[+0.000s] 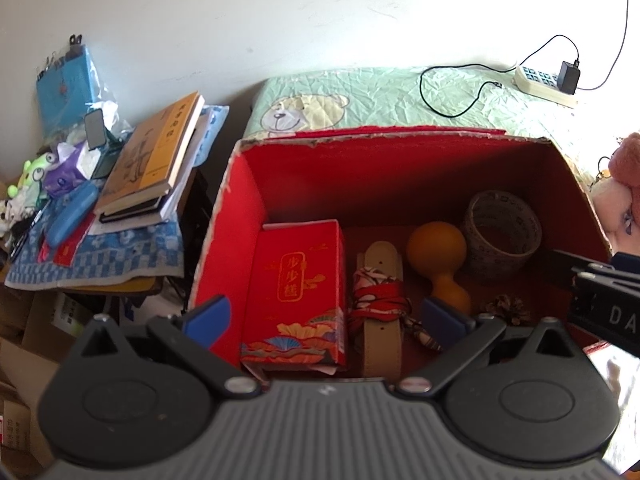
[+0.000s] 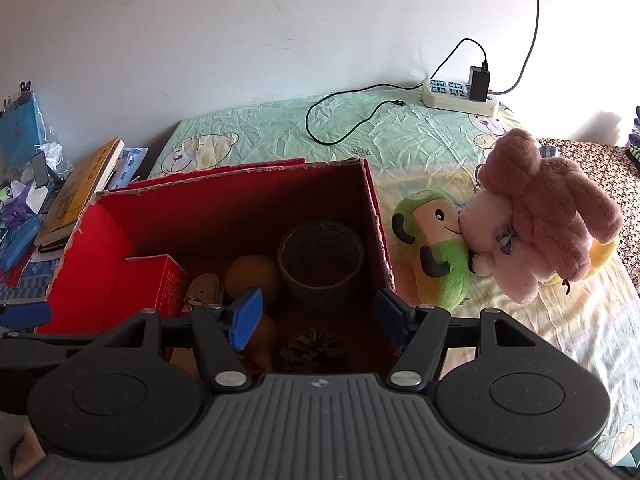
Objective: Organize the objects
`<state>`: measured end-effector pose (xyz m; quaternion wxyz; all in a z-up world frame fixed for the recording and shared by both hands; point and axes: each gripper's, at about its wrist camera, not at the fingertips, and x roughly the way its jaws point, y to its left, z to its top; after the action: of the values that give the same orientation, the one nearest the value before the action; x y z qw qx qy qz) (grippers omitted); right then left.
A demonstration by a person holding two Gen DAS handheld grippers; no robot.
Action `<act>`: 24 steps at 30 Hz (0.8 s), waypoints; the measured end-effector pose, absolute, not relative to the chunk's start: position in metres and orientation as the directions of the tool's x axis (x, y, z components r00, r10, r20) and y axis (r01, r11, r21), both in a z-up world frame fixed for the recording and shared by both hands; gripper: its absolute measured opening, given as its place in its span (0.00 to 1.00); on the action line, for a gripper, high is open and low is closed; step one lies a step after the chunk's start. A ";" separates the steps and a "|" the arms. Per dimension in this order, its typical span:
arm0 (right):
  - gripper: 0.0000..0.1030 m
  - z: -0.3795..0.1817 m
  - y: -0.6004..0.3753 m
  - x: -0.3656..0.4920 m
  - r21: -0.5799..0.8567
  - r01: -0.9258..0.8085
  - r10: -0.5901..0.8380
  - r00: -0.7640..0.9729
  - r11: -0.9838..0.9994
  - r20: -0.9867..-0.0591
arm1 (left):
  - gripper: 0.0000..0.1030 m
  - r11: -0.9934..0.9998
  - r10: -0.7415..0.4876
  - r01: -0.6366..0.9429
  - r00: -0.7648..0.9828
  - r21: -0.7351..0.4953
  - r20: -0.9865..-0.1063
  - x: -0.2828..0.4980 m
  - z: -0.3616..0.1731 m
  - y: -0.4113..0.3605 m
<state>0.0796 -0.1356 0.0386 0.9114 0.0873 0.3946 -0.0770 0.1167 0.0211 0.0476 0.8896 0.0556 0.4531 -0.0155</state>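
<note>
A red open box (image 1: 240, 208) (image 2: 96, 248) stands on the bed. Inside lie a small red carton (image 1: 296, 292) (image 2: 168, 280), a beige belt (image 1: 380, 340) wrapped with a red strap, an orange gourd (image 1: 438, 254) (image 2: 252, 276), a tape roll (image 1: 502, 232) (image 2: 322, 256) and a pine cone (image 1: 506, 308) (image 2: 314, 346). My left gripper (image 1: 326, 316) is open and empty above the box's near side. My right gripper (image 2: 318, 320) is open and empty over the box's right part. Plush toys (image 2: 536, 212) lie right of the box.
A cluttered side table at the left holds stacked books (image 1: 156, 156), a blue case (image 1: 72, 212) and small items. A power strip (image 2: 460, 96) with a charger and black cable (image 2: 340, 120) lies at the bed's far edge against the wall.
</note>
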 end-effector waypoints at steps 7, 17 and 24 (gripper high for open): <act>0.64 0.037 -0.136 0.078 0.099 0.207 -0.068 0.673 0.973 -0.736 | 0.98 0.995 -0.002 0.083 0.578 0.057 -0.816 0.116 0.046 0.021; 0.63 0.036 -0.138 0.077 0.101 0.194 -0.057 0.670 0.976 -0.740 | 0.98 0.995 0.004 0.079 0.579 0.061 -0.815 0.115 0.044 0.018; 0.63 0.034 -0.139 0.079 0.108 0.194 -0.049 0.664 0.975 -0.746 | 0.98 0.995 0.003 0.079 0.577 0.059 -0.817 0.116 0.043 0.017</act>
<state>0.0785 -0.1385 0.0342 0.9077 0.0893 0.4046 -0.0668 0.1162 0.0175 0.0426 0.8867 0.0447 0.4596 -0.0216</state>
